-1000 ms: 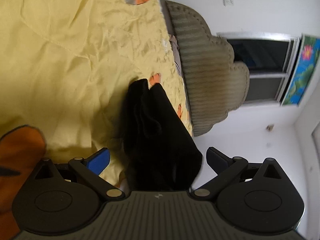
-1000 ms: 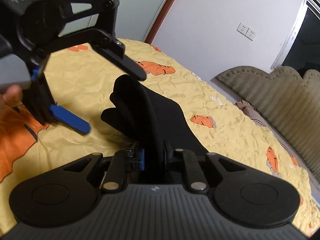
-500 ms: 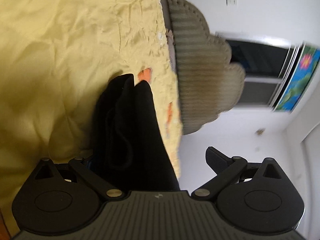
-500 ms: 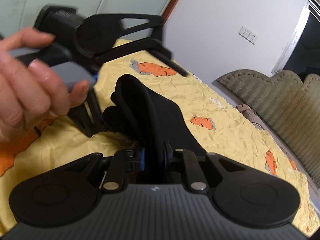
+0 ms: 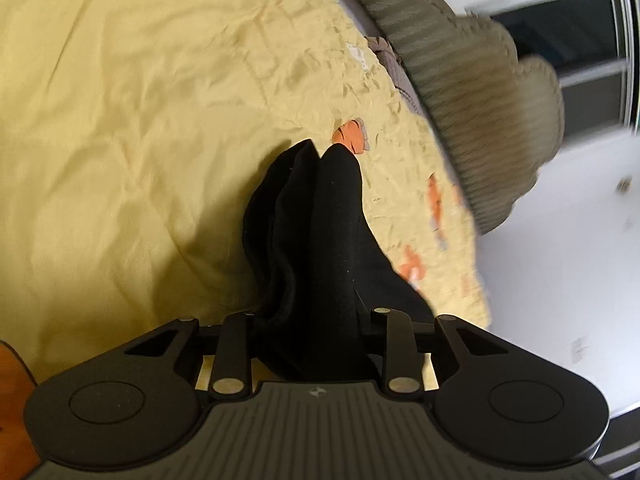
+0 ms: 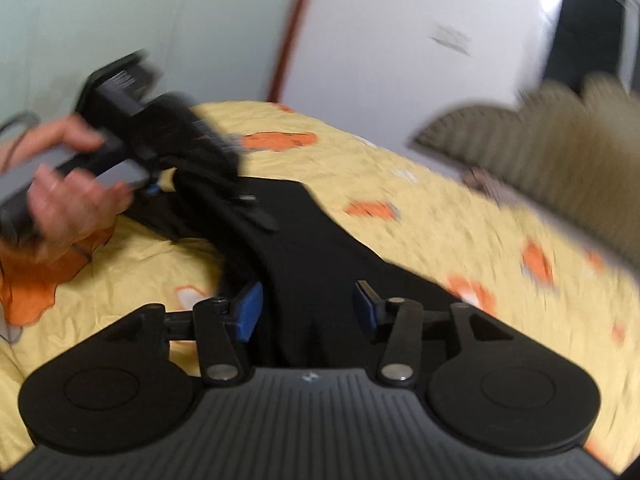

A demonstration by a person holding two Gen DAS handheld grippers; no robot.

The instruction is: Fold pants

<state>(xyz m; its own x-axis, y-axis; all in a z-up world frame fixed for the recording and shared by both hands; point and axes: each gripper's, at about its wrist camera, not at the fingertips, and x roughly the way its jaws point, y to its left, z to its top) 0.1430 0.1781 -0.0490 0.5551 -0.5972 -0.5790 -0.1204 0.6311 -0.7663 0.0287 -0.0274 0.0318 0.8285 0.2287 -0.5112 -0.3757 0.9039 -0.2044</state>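
Black pants [image 5: 320, 232] lie bunched on a yellow bedsheet [image 5: 120, 128]. My left gripper [image 5: 312, 320] is shut on a thick fold of the pants; its fingertips are buried in the cloth. In the right wrist view the pants [image 6: 320, 248] stretch from the left gripper [image 6: 192, 160], held by a hand [image 6: 68, 196], toward my right gripper [image 6: 308, 308]. The right gripper's blue pads [image 6: 250, 312] stand apart on either side of the cloth, jaws open.
The sheet has orange prints [image 6: 536, 256]. An olive ribbed headboard [image 5: 472, 92] borders the bed, also in the right wrist view [image 6: 540, 152]. White walls and a dark window [image 5: 560, 40] lie beyond. The views are motion-blurred.
My left gripper moved onto the pants and closed on them. My right gripper, earlier shut on the pants, has opened. Both views swung and blurred.
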